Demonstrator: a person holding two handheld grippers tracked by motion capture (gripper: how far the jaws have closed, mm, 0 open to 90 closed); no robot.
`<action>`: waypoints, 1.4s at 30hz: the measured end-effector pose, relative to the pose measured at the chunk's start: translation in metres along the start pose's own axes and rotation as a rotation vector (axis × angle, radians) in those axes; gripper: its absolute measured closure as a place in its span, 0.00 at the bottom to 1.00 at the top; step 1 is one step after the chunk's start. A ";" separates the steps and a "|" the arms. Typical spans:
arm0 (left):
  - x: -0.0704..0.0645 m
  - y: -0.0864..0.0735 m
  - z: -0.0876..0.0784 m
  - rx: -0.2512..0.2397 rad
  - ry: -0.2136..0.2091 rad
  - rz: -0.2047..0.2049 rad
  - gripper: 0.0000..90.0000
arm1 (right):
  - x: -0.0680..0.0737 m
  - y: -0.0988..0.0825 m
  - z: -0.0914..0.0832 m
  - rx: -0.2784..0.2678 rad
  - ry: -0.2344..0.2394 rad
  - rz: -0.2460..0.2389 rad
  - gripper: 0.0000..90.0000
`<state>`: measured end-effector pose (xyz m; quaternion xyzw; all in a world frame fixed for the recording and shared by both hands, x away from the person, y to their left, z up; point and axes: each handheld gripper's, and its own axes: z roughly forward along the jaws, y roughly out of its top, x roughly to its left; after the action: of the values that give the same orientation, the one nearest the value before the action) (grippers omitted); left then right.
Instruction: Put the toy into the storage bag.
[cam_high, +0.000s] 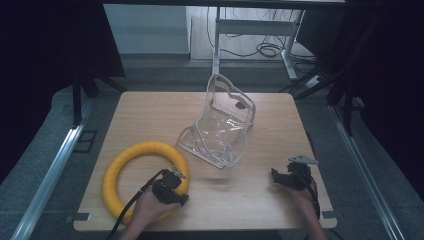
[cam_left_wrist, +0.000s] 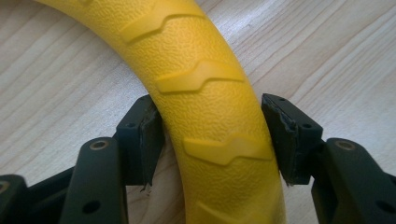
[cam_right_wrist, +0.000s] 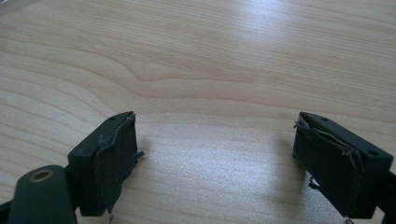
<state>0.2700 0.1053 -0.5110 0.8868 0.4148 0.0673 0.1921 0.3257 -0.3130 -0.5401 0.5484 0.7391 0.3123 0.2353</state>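
Wooden worktop (cam_high: 240, 200): left tool (cam_left_wrist: 212, 140) straddling yellow ring (cam_left_wrist: 210, 107), jaws apart; probably closing next. Right tool (cam_right_wrist: 215, 154) gaping, idle.

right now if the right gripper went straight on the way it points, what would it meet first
Bare wooden table; the right gripper is open with nothing between its jaws. The clear plastic bag lies farther on, possibly off that line.

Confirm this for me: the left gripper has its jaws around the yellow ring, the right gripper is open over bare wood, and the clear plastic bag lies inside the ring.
Not quite. The clear plastic bag is not inside the yellow ring; the high view shows it apart from the ring, farther back on the table. The rest holds: the left gripper straddles the ring, and the right gripper is open over bare wood.
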 end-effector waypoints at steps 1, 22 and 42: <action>0.000 0.000 0.000 0.001 0.001 -0.001 0.45 | 0.000 0.000 0.000 0.000 -0.001 0.000 0.16; 0.018 -0.010 -0.033 -0.365 -0.066 -0.169 0.48 | 0.000 0.000 0.000 0.002 -0.002 0.002 0.16; 0.027 -0.028 -0.100 -0.714 -0.006 -0.147 0.52 | 0.000 0.000 0.000 0.002 -0.005 0.005 0.16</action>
<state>0.2396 0.1707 -0.4314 0.7319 0.4272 0.1912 0.4952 0.3258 -0.3128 -0.5398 0.5513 0.7375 0.3109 0.2356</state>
